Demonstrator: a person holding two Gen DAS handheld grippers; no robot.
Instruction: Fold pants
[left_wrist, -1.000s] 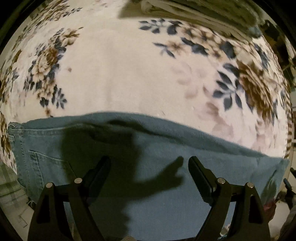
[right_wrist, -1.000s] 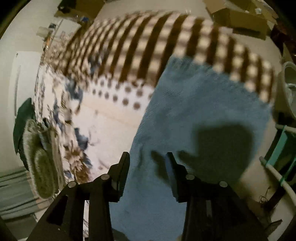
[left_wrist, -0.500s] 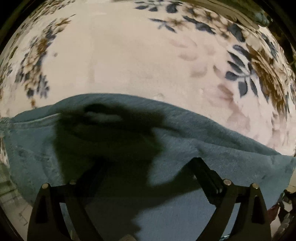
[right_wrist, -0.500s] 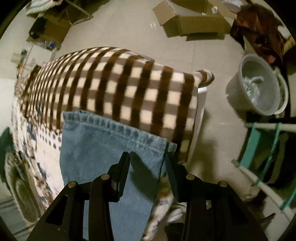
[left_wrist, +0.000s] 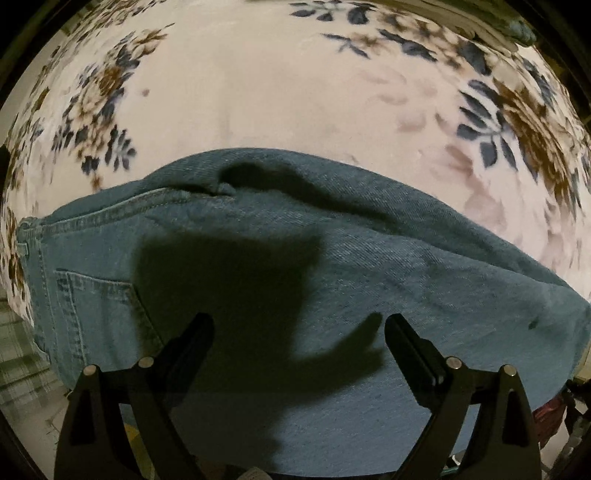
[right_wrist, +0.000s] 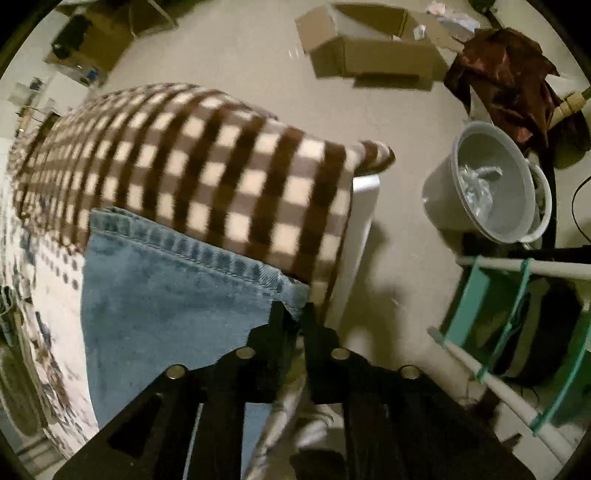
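Blue jeans (left_wrist: 332, 266) lie flat across a floral blanket (left_wrist: 280, 92), waistband and back pocket at the left. My left gripper (left_wrist: 297, 328) is open and hovers over the middle of the jeans, casting a shadow on them. In the right wrist view the hem end of the jeans (right_wrist: 166, 291) lies by the bed corner. My right gripper (right_wrist: 295, 314) is shut on the hem's near corner.
A brown checked blanket (right_wrist: 207, 162) covers the bed end beyond the hem. On the floor are a cardboard box (right_wrist: 369, 48), a grey bucket (right_wrist: 491, 184), a dark red cloth (right_wrist: 506, 70) and a teal rack (right_wrist: 517, 314).
My right gripper has closed on the hem corner of the jeans. My left gripper has lifted back a little, showing the waistband and pocket again.
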